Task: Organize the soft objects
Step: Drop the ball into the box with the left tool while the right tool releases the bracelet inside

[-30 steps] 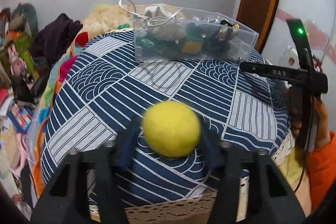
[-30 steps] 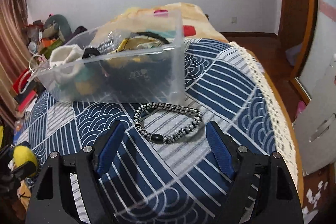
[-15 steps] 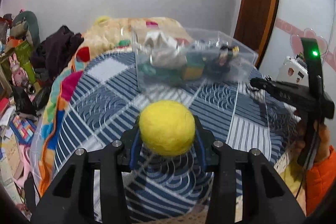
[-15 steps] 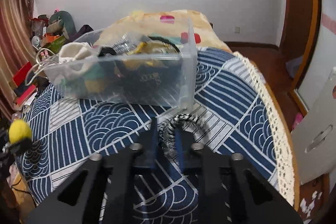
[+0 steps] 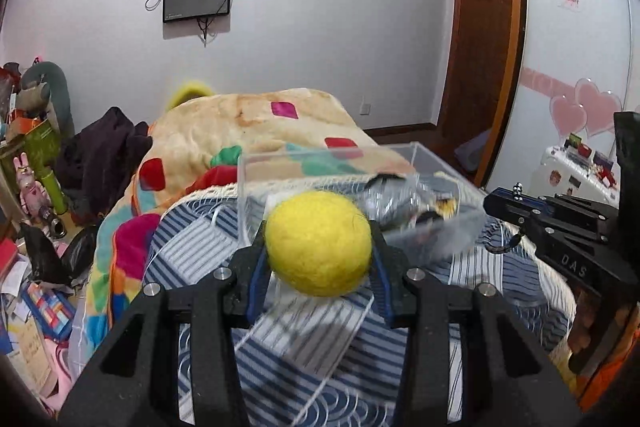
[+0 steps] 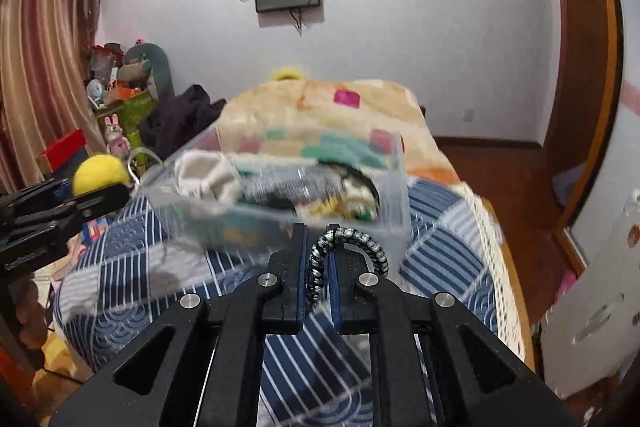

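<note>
Only "DAS" reads, printed on the right tool (image 5: 516, 213).

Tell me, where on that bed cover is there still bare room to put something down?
Free: the blue patterned cover between the clear box and the lace edge, and the stretch left of the box. Crowded: inside the box, full of soft items.

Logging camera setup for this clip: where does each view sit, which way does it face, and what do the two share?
Left wrist: on the left gripper, looking along its fingers over the ball to the bin; the right gripper shows at right.
Right wrist: on the right gripper, looking over the hair tie to the bin; the left gripper shows at left.
Shared: bin, ball, bed, both wall screens.
</note>
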Action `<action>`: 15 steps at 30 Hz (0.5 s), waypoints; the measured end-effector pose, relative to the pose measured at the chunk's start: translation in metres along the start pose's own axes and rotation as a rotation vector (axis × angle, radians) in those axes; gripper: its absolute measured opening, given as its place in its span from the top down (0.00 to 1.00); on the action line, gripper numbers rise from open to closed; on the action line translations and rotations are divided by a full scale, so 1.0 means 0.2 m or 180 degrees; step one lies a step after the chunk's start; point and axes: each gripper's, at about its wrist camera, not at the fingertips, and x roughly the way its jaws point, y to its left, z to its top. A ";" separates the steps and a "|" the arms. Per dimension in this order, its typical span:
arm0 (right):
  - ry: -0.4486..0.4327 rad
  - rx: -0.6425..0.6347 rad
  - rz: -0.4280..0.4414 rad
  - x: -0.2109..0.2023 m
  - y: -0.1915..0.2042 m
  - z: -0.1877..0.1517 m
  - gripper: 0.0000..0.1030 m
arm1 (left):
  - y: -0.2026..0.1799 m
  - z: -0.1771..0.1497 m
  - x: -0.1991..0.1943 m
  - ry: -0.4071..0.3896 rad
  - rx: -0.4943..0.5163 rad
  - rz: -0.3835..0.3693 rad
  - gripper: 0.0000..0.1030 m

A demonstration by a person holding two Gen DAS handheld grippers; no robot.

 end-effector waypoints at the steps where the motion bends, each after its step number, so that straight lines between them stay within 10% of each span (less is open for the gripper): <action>1: -0.0030 -0.0012 0.0010 0.01 0.01 0.02 0.92 | 0.00 0.02 0.02 0.0011 -0.0018 -0.0028 0.58; 15: 0.0283 0.0064 0.0114 0.40 0.04 0.19 0.92 | 0.04 0.14 0.47 0.0499 -0.0170 -0.0054 0.58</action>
